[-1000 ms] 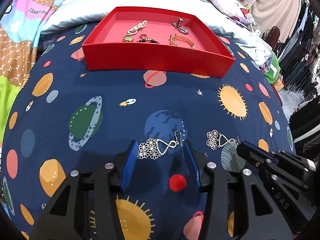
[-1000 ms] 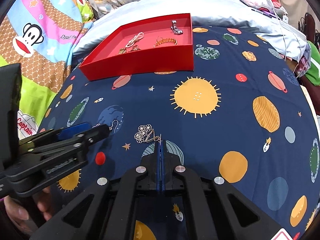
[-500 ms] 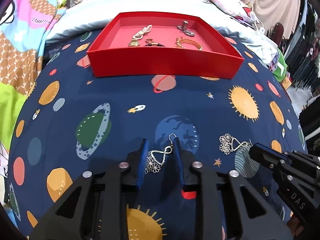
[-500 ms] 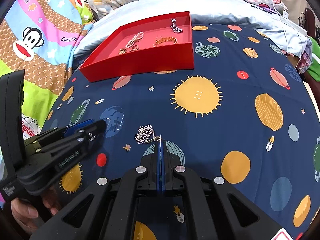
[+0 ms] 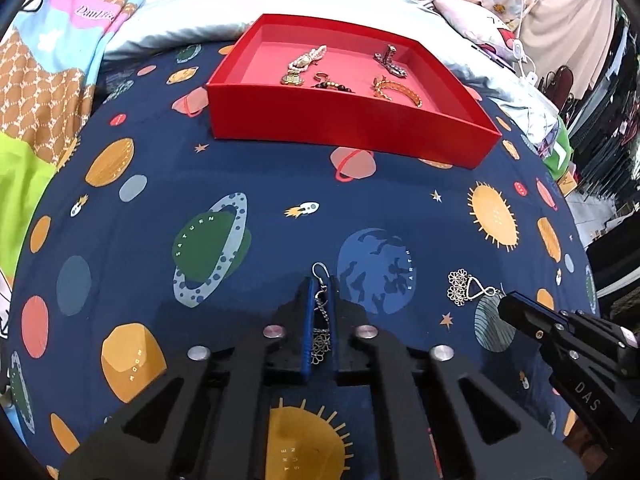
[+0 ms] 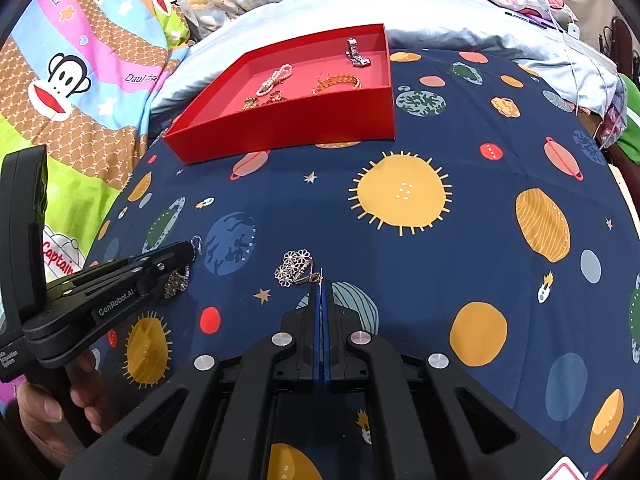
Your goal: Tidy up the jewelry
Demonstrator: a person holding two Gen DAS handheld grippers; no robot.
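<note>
In the left wrist view, the left gripper (image 5: pixel 320 300) is seen nearest, its blue-lined jaws pressed onto a silver earring (image 5: pixel 321 320); the hook is shown poking out past the tips and the flower cluster hanging between the pads; whether the earring is lifted clear of the sheet (image 5: pixel 160 280) cannot be told there. In the right wrist view the same gripper is seen from the side at the left edge, with the flowers dangling below the fingers and the hook above them; the person's hand (image 6: pixel 52 404) on the handle is shown only here.

The right gripper (image 6: pixel 321 292) is seen with jaws pressed together; the hook of a second earring (image 6: pixel 294 268) is pinched at their tips, while its flower cluster lies on the sheet just ahead and to the left. In the left wrist view that contact is hidden; only the black tip is shown just beside the earring, on a striped planet print.

Farther off, a red tray (image 5: pixel 352 128) is set on the space-print sheet; a pearl piece (image 5: pixel 306 62), a dark beaded piece (image 5: pixel 334 87), a gold bracelet (image 5: pixel 396 90) and a silver piece (image 5: pixel 390 62) are laid inside it. The beaded piece is largely hidden by the near wall in the right wrist view. Beyond the tray, a pale blue pillow (image 6: pixel 440 4) and a monkey-print quilt (image 6: pixel 80 60) are seen.
</note>
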